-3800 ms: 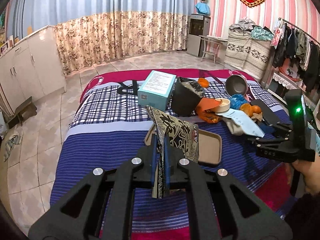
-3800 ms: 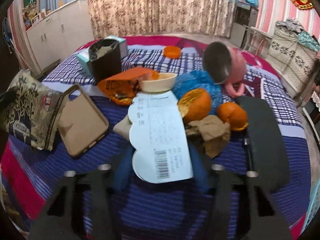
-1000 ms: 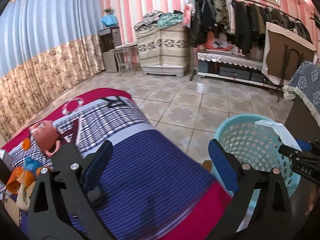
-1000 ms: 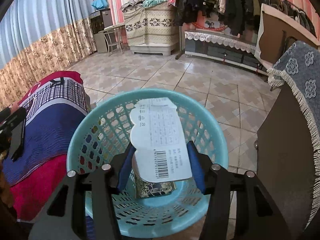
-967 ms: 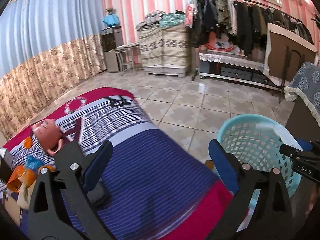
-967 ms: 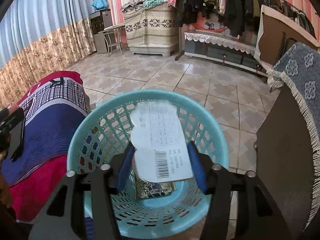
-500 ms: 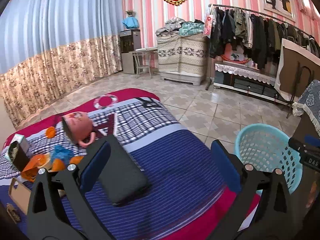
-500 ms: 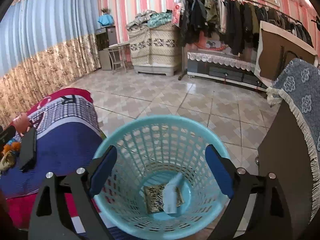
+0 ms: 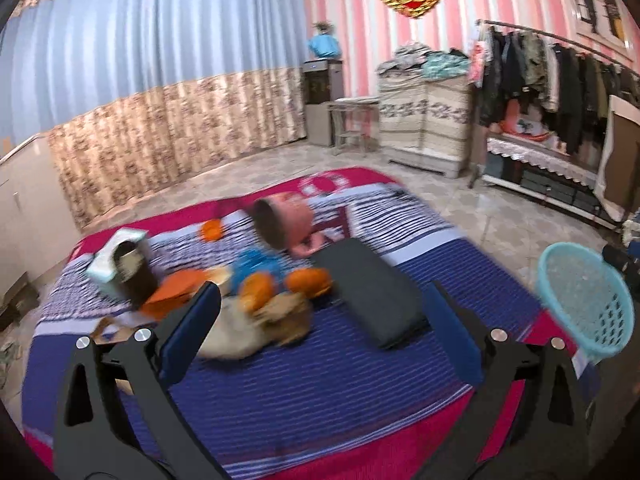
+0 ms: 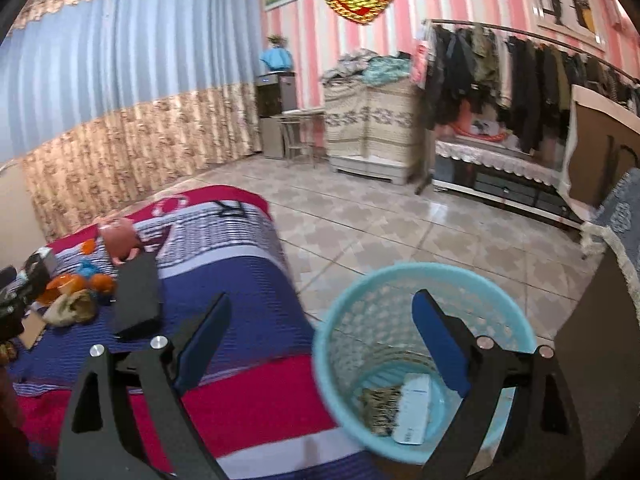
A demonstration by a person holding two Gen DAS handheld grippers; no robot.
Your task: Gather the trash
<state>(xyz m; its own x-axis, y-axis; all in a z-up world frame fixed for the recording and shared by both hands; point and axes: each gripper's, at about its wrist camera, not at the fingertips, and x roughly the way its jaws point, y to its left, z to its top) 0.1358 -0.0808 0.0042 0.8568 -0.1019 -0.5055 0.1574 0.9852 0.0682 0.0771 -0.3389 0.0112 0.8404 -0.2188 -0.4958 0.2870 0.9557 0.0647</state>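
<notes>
Trash still lies in a heap on the striped blanket [image 9: 320, 380] of the bed: two pieces of orange peel [image 9: 308, 280], a crumpled brown paper [image 9: 286, 316], an orange wrapper [image 9: 176, 292] and a blue plastic bag [image 9: 256, 264], all bunched together near the middle, toward the left side of the bed as my left camera sees it. Just right of that heap a flat black case [image 9: 372, 292] rests on the blanket, and behind it a pink mug [image 9: 284, 220] lies tipped on its side. A dark cup [image 9: 134, 272] and a teal box [image 9: 114, 252] stand at the far left of the pile, touching each other as far as the blur lets me judge.

My left gripper [image 9: 320, 328] has its blue-padded fingers [image 9: 192, 332] wide apart with nothing between them, and it points down at the bed over the near edge of the heap.

My right gripper [image 10: 320, 344] is also spread wide and grips nothing. It hangs over the near rim of the light blue basket [image 10: 332, 332], which stands on the tiled floor just off the right side of the bed. In the bottom of the basket lie a patterned packet [image 10: 378, 404] and a white paper slip [image 10: 414, 412] with a barcode, side by side and touching.

From the left camera the same basket shows at the far right edge, beyond the corner of the bed.
</notes>
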